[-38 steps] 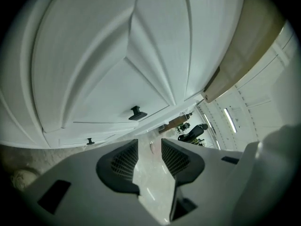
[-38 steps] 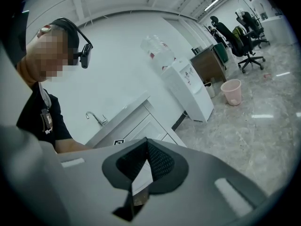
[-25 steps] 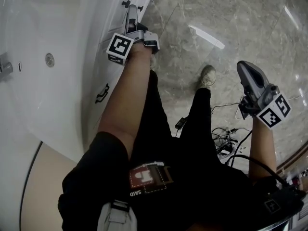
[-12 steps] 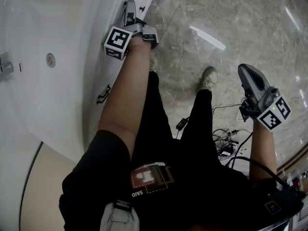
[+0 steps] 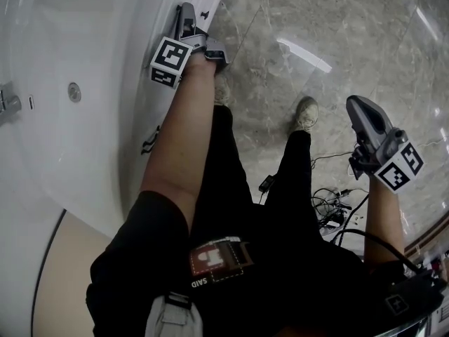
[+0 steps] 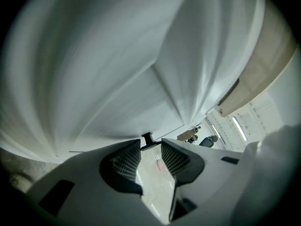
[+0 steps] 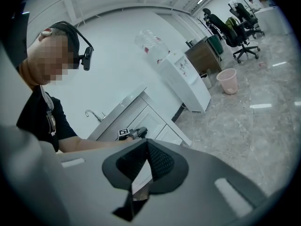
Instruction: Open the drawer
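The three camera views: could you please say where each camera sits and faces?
Head view: on the head, facing steeply down; cabinet, floor, arms, legs, left tongs, right tongs.
Left gripper view: on the left tongs, facing the cabinet; jaws, just closing, flank the handle.
Right gripper view: on the right tongs, facing the person.
Shared, head and right gripper views: left tongs.

Bright, ceiling-light glare, fisheye-warped dark edges.
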`<move>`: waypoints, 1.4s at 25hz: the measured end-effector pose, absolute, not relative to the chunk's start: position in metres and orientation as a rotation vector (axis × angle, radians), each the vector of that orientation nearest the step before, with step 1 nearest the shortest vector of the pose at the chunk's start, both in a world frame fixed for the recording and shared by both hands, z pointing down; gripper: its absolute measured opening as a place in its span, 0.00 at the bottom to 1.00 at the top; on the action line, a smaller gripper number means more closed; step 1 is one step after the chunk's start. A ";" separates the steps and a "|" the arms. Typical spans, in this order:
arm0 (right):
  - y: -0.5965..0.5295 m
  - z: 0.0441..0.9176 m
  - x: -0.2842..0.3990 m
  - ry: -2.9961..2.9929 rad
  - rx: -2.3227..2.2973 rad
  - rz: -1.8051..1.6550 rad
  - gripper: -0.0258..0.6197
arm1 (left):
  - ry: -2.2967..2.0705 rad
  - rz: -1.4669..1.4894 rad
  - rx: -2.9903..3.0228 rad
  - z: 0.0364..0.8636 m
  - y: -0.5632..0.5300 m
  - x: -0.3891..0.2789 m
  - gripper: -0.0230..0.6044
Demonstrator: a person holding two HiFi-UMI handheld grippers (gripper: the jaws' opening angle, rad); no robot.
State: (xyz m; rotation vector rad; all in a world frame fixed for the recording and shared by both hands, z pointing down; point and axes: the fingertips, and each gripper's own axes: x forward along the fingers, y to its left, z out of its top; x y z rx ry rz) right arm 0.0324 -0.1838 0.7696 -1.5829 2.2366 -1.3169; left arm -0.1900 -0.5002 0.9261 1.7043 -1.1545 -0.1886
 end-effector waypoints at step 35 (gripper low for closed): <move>-0.135 0.768 0.080 2.138 -1.720 -1.193 0.04 | -1.169 -0.052 1.741 0.926 -0.452 -0.162 0.22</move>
